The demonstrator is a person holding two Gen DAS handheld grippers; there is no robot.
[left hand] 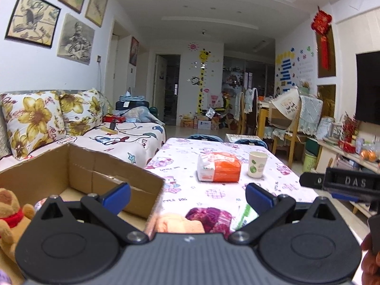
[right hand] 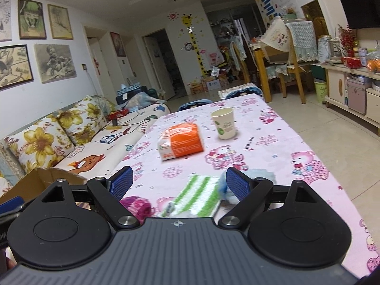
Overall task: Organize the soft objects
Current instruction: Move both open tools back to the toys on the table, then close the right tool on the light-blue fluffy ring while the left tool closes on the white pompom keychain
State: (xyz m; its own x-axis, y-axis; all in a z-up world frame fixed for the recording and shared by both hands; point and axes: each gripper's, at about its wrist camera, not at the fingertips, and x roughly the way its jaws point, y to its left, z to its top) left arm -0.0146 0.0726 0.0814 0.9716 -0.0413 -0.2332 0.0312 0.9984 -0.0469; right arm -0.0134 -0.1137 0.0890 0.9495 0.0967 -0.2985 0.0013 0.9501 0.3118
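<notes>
My left gripper (left hand: 187, 196) is open and empty above the table's near edge. Below it lie an orange plush cloth (left hand: 179, 222), a purple fluffy cloth (left hand: 211, 217) and part of a green-striped cloth (left hand: 245, 213). A cardboard box (left hand: 95, 171) stands to the left, with a brown teddy bear (left hand: 10, 211) at its near left. My right gripper (right hand: 179, 182) is open and empty above the green-striped cloth (right hand: 199, 193), with a blue fluffy toy (right hand: 260, 178) behind its right finger and the purple cloth (right hand: 137, 205) to the left. The box corner (right hand: 45, 178) shows at left.
An orange tissue pack (left hand: 219, 169) (right hand: 181, 140) and a paper cup (left hand: 257, 163) (right hand: 224, 123) stand mid-table on the pink cartoon tablecloth (right hand: 273, 142). A floral sofa (left hand: 71, 128) runs along the left. Dining chairs (right hand: 292, 71) and a TV cabinet (right hand: 351, 90) stand to the right.
</notes>
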